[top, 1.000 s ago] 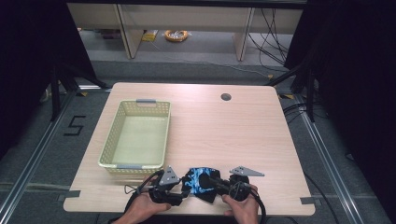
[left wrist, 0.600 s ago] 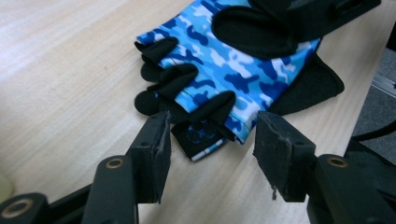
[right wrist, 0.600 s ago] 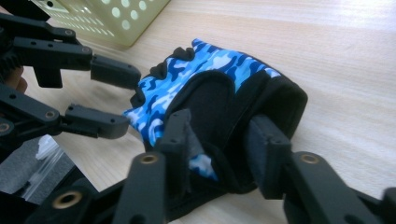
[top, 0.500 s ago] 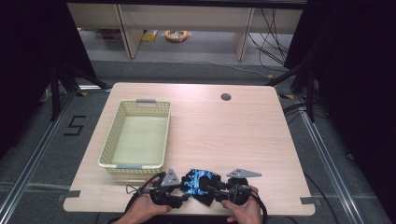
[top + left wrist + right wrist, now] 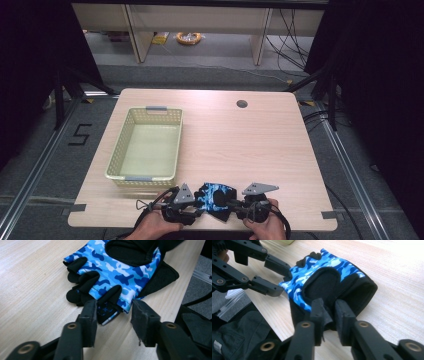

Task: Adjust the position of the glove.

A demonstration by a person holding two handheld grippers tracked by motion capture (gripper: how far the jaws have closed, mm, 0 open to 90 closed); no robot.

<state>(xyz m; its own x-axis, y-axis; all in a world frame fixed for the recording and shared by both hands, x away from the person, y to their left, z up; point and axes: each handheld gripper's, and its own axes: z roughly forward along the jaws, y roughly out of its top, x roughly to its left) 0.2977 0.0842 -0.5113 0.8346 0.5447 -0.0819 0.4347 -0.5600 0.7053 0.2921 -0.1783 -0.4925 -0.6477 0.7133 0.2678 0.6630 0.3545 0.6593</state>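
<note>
Right hand-held gripper (image 5: pixel 328 315) pinches camouflage fabric glove (image 5: pixel 324 280) cuff.

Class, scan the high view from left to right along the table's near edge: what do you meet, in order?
Left gripper → blue camouflage glove → right gripper.

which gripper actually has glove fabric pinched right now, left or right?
The right gripper: its jaws are closed on a black flap of the glove. The left gripper has its jaws spread, straddling the glove's finger end without clamping it.
</note>
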